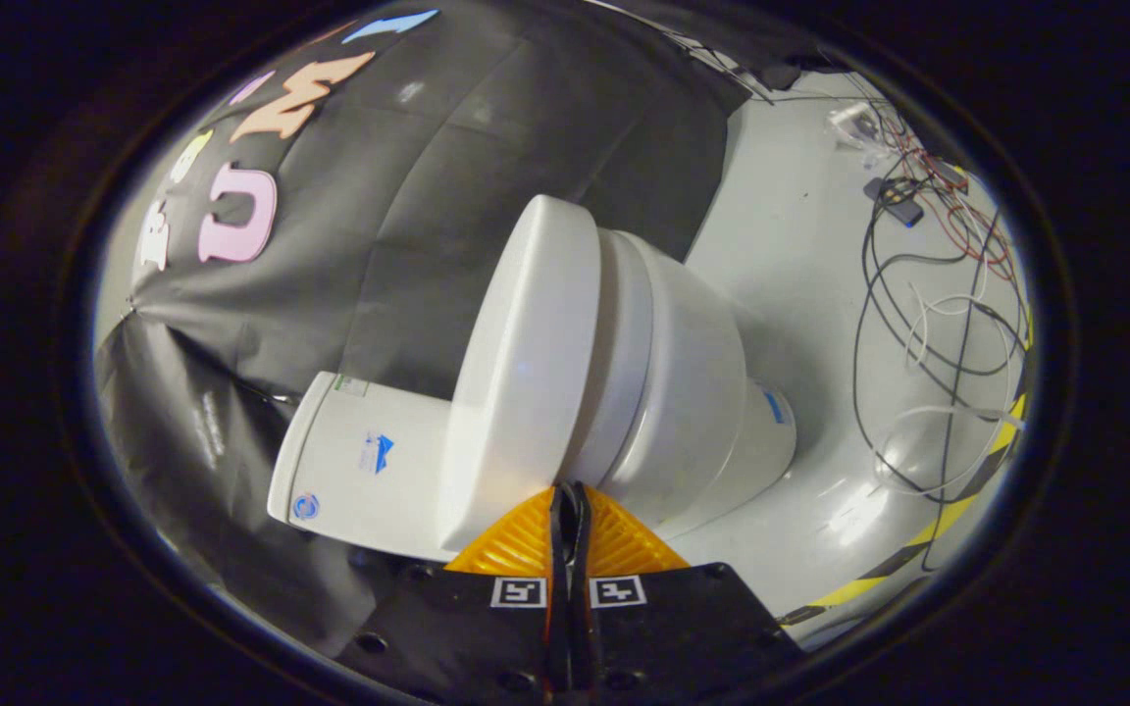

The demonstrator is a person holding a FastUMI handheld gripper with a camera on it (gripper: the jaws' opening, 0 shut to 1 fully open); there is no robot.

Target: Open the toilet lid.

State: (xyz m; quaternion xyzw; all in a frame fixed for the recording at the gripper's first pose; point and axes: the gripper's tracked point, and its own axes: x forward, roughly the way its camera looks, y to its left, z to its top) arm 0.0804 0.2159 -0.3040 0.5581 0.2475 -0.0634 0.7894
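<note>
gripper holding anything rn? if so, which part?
Nothing held. The gripper has its fingers closed together with nothing between them, tips just short of the edge of the toilet lid, which is down on the seat.

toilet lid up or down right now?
Down. The white oval toilet lid lies flat against the seat and white bowl, with no opening showing. The gripper, jaws together, sits at the lid's edge.

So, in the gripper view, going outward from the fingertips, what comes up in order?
Gripper with its fingers closed together, tips at the seam under the lid → toilet lid, closed → toilet bowl → grey floor → loose cables
</note>
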